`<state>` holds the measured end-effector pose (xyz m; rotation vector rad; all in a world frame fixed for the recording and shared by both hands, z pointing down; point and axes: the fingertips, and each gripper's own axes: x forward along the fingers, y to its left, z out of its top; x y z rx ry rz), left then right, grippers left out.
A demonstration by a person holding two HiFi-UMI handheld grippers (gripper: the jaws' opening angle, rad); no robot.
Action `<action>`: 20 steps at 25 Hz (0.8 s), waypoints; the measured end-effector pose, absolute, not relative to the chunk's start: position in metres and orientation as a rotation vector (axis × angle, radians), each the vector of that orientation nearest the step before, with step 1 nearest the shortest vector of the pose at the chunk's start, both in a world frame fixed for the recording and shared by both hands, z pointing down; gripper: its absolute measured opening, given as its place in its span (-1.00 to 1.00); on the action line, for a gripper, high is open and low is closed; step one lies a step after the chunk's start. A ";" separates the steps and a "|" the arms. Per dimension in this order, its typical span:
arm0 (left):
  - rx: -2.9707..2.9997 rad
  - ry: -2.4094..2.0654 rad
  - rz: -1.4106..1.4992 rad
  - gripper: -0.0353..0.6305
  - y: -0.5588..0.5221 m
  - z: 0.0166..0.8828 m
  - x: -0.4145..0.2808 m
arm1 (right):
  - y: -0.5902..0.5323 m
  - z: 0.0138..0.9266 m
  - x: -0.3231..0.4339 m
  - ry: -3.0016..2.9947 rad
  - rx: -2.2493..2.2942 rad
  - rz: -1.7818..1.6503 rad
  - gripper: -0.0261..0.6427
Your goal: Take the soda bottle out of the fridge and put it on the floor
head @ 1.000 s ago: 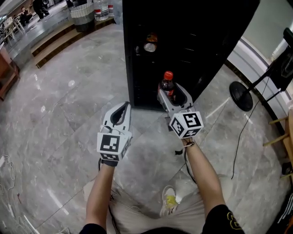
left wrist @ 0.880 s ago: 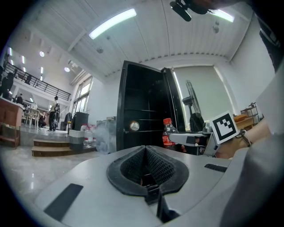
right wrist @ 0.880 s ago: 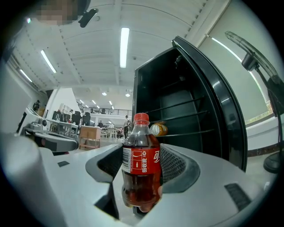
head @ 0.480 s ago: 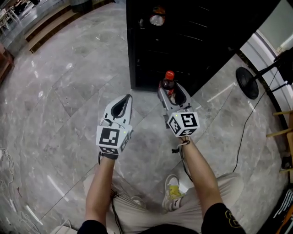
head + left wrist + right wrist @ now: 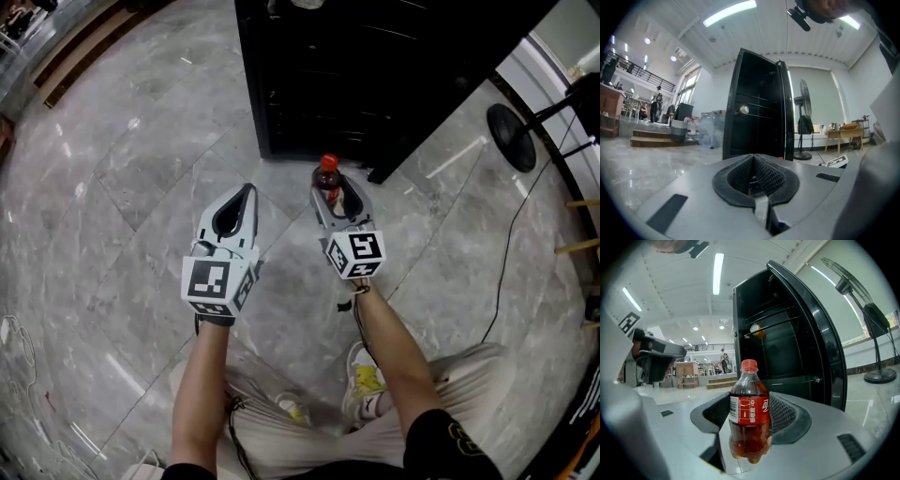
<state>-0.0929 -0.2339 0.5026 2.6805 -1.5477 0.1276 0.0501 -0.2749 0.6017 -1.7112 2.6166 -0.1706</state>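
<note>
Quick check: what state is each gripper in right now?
Left gripper: closed, nothing between its jaws.
Right gripper: closed on the small red-capped, red-labelled plastic soda bottle.

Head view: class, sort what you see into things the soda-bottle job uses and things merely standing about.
Job: soda bottle, right gripper holding it, fridge, floor.
Standing about: fan base, cable, wooden steps.

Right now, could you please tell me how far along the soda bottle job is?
Done: the soda bottle is out of the fridge, whose door stands open. In hand: the right gripper grips the bottle upright over the floor before the fridge; the left gripper is shut and empty. Left: set it on the tiles and release; it does not look set down yet.
</note>
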 end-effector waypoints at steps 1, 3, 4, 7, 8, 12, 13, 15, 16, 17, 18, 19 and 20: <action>2.701 -1.545 0.150 -0.85 -0.233 0.505 -0.092 | -0.273 0.611 0.050 2.619 -1.718 -0.179 -0.18; 2.729 -1.552 0.193 -0.84 -0.233 0.507 -0.092 | -0.272 0.626 0.051 2.619 -1.736 -0.192 -0.18; 2.726 -1.551 0.189 -0.84 -0.234 0.508 -0.093 | -0.271 0.633 0.052 2.621 -1.745 -0.192 -0.18; 2.683 -1.517 0.112 -0.84 -0.235 0.510 -0.098 | -0.272 0.653 0.052 2.637 -1.777 -0.170 -0.18; 2.674 -1.508 0.085 -0.84 -0.237 0.512 -0.099 | -0.273 0.660 0.052 2.645 -1.788 -0.159 -0.18; 2.674 -1.497 0.060 -0.84 -0.239 0.522 -0.095 | -0.274 0.693 0.052 2.697 -1.831 -0.130 -0.18; 2.674 -1.493 0.074 -0.85 -0.238 0.525 -0.093 | -0.275 0.702 0.052 2.713 -1.841 -0.132 -0.18; 2.671 -1.490 0.096 -0.84 -0.235 0.527 -0.091 | -0.276 0.717 0.051 2.741 -1.858 -0.135 -0.18; 2.668 -1.492 0.103 -0.84 -0.235 0.527 -0.090 | -0.277 0.724 0.051 2.751 -1.864 -0.139 -0.18; 2.665 -1.493 0.110 -0.85 -0.234 0.527 -0.089 | -0.279 0.731 0.051 2.756 -1.869 -0.146 -0.18; 2.664 -1.493 0.121 -0.85 -0.234 0.527 -0.088 | -0.280 0.736 0.050 2.756 -1.874 -0.156 -0.18; 2.662 -1.493 0.135 -0.84 -0.233 0.528 -0.088 | -0.281 0.742 0.050 2.752 -1.879 -0.167 -0.18; 2.657 -1.495 0.149 -0.84 -0.232 0.529 -0.088 | -0.281 0.747 0.049 2.746 -1.883 -0.177 -0.18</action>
